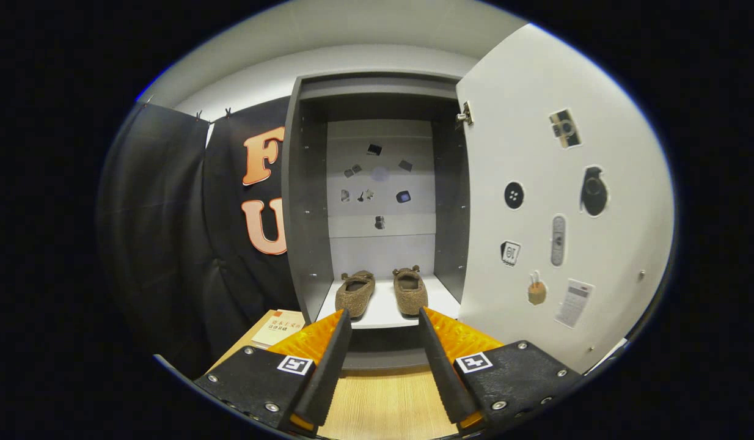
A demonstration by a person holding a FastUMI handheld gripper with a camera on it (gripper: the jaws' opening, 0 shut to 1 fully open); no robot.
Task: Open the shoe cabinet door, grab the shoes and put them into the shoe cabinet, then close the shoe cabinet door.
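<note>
- shoe cabinet door stands swung wide to the right.
- two brown fuzzy slippers sit side by side on the white bottom shelf, just beyond the fingertips.
- gripper fingers spread apart, grasping nothing, above the wooden tabletop.

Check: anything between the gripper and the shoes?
Nothing. In the gripper view the open gripper holds nothing; beyond its fingertips come only bare shelf edge, then the left shoe and right shoe.
</note>
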